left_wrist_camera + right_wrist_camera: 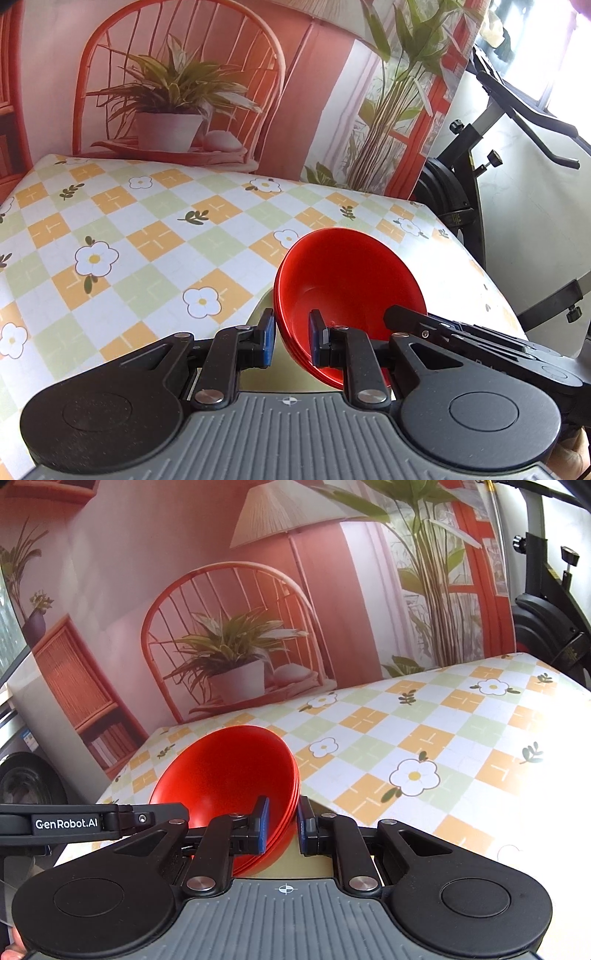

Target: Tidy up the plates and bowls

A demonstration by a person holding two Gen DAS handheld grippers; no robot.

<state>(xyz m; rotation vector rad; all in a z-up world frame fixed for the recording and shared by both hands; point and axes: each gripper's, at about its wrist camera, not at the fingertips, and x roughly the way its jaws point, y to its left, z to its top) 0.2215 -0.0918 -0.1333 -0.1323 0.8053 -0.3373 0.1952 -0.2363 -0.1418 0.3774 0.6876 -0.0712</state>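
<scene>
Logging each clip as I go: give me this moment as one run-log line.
left tool: shut on red bowl stack rim | right tool: shut on opposite rim | stack: tilted over checked tablecloth | placed: not yet

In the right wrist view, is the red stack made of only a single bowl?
No. The red bowls show several nested rims along the edge where the right gripper straddles them.

Two matching handheld tools: the left gripper [291, 341] and right gripper [282, 825] show black linkage arms, silver rivets, blue pads and ribbed grey bodies; one arm reads "GenRobot.AI".
</scene>
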